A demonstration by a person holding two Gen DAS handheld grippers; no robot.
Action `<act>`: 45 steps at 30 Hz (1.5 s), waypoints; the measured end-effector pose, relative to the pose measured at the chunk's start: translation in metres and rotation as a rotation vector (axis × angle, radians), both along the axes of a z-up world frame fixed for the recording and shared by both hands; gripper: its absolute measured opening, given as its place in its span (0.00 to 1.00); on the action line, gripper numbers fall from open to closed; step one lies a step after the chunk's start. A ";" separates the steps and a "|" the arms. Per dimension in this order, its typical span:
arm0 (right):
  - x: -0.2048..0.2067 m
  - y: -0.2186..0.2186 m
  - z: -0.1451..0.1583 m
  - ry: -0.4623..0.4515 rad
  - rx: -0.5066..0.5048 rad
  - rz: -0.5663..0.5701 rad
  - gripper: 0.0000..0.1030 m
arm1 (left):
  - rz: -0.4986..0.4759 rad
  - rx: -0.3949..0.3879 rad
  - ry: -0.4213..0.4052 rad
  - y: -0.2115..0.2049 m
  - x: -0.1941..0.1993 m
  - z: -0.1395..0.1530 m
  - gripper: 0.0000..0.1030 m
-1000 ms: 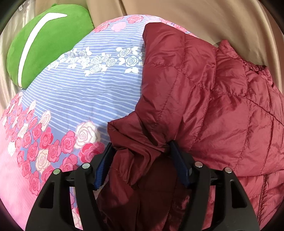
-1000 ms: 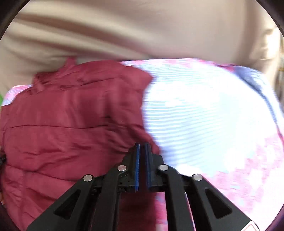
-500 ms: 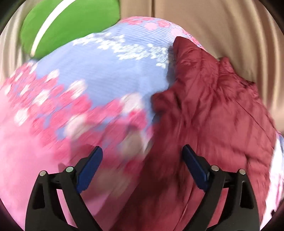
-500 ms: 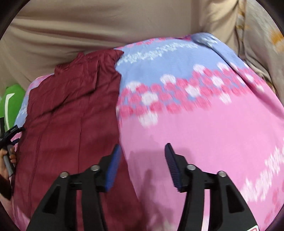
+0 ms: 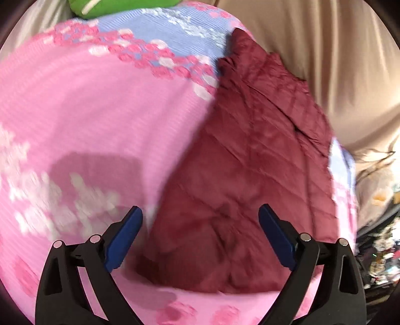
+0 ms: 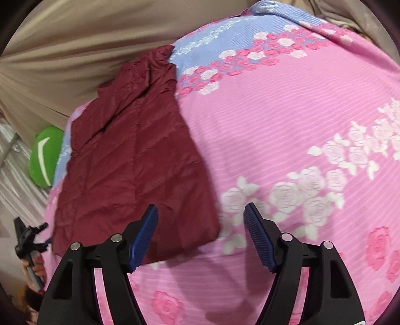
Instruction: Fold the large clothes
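A dark red quilted jacket (image 5: 250,180) lies folded lengthwise in a long strip on a pink and blue rose-print bedspread (image 5: 87,112). My left gripper (image 5: 200,220) hovers open above the jacket's near end, with nothing pressed between its blue pads. In the right wrist view the same jacket (image 6: 130,160) stretches away at left on the bedspread (image 6: 287,120). My right gripper (image 6: 201,220) hangs over the jacket's near right corner, its jaws still opening and gripping nothing. The left gripper (image 6: 27,240) shows at the far left edge, held by a hand.
A green cushion (image 5: 120,6) with a white stripe sits at the bed's far end, also visible as the cushion (image 6: 46,155) beside the jacket. Beige curtains (image 5: 325,50) hang behind the bed. Clutter lies past the bed's right edge (image 5: 380,240).
Both grippers let go of the jacket, opened wide and drew back toward its near end. The jacket now lies flat as a folded strip.
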State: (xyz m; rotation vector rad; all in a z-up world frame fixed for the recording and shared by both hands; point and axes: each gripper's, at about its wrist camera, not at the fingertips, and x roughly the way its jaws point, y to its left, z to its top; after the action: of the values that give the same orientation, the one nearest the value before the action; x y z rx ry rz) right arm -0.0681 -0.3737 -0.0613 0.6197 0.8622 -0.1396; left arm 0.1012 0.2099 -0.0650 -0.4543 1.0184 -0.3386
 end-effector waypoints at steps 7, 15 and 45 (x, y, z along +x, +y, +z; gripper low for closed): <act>0.016 0.022 0.000 -0.027 0.006 0.046 0.33 | -0.052 -0.008 -0.013 -0.020 -0.012 -0.001 0.26; -0.011 0.040 0.034 -0.144 -0.060 0.035 0.04 | -0.038 -0.036 -0.187 -0.010 -0.055 0.054 0.01; -0.069 0.035 0.093 -0.394 -0.098 -0.097 0.03 | 0.058 0.061 -0.258 -0.018 -0.064 0.078 0.01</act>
State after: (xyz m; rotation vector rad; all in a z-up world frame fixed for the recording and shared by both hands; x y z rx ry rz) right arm -0.1376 -0.3390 0.0315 0.5722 0.4421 -0.1412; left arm 0.0372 0.1920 0.0127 -0.3737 0.7606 -0.3045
